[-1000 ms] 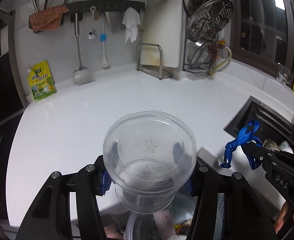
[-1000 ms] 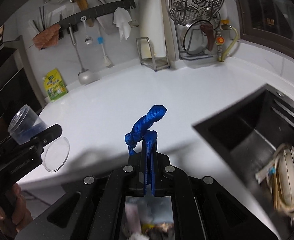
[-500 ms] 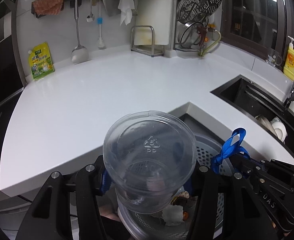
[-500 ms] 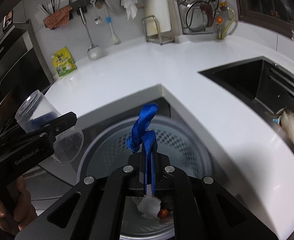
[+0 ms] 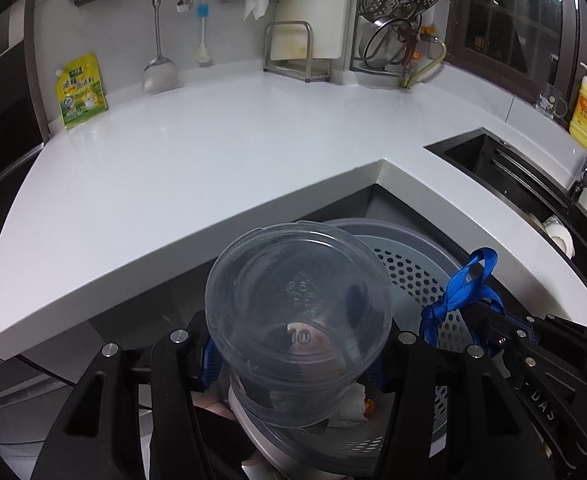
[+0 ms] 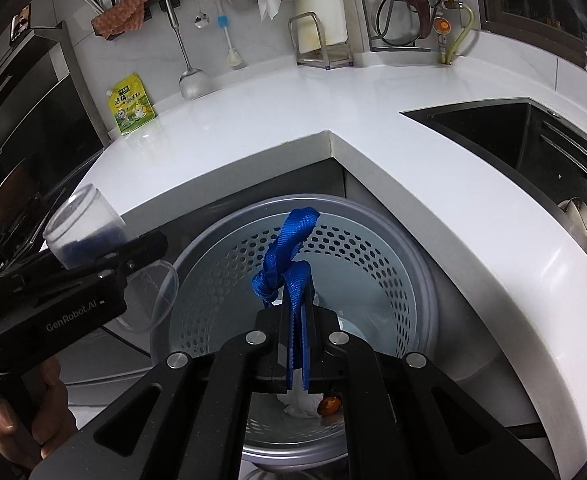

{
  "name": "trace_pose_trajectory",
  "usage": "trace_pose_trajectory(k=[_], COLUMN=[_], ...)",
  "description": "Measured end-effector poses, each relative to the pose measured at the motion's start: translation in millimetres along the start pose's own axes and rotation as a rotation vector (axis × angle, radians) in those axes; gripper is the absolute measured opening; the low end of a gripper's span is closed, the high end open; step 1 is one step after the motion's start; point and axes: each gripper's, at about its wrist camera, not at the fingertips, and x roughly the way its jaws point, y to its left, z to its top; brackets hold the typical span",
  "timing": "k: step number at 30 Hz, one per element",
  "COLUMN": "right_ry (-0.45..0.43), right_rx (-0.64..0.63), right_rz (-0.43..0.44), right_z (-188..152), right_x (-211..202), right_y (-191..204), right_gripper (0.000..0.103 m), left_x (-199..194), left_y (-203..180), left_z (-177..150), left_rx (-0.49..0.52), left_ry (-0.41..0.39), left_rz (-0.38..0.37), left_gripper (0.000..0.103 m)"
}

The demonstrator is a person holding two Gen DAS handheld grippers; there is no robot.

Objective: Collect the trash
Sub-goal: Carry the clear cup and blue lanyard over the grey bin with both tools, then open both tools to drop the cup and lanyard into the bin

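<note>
My left gripper is shut on a clear plastic cup, held bottom-forward over the grey perforated trash bin. The same cup shows in the right wrist view at the left, with its hinged clear lid hanging below it at the bin's rim. My right gripper is shut on a knotted blue ribbon, which sticks up above the bin. That ribbon also appears at the right of the left wrist view. Crumpled white paper lies in the bin's bottom.
The bin stands on the floor in the inner corner of an L-shaped white counter. A black sink with dishes is at the right. A yellow-green pouch, hanging utensils and a pot-lid rack line the back wall. A hand holds the left tool.
Both grippers have drawn back from over the counter and sunk, so the bin has come into view beneath the cup and the ribbon. Both grips are unchanged.
</note>
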Motion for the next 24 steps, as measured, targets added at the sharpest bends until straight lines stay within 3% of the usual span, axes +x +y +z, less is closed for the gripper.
trace_pose_trajectory(k=[4, 7, 10, 12, 14, 24], right_ry=[0.001, -0.002, -0.006, -0.018, -0.033, -0.029], right_rx=[0.0, 0.002, 0.002, 0.004, 0.008, 0.016], right_rz=[-0.003, -0.008, -0.013, -0.024, -0.032, -0.037], right_z=[0, 0, 1, 1, 2, -3], right_x=[1, 1, -1, -3, -6, -6], right_y=[1, 1, 1, 1, 0, -2], right_gripper=[0.003, 0.01, 0.02, 0.042, 0.05, 0.052], left_x=[-2, -3, -4, -5, -6, -13], left_y=[0, 2, 5, 7, 8, 11], left_z=[-2, -1, 0, 0, 0, -2], left_rx=[0.002, -0.006, -0.021, -0.027, -0.032, -0.036], left_ry=[-0.002, -0.009, -0.012, -0.015, -0.015, -0.024], left_rz=[0.001, 0.001, -0.002, -0.005, 0.0, 0.012], left_gripper=[0.056, 0.057, 0.066, 0.071, 0.08, 0.085])
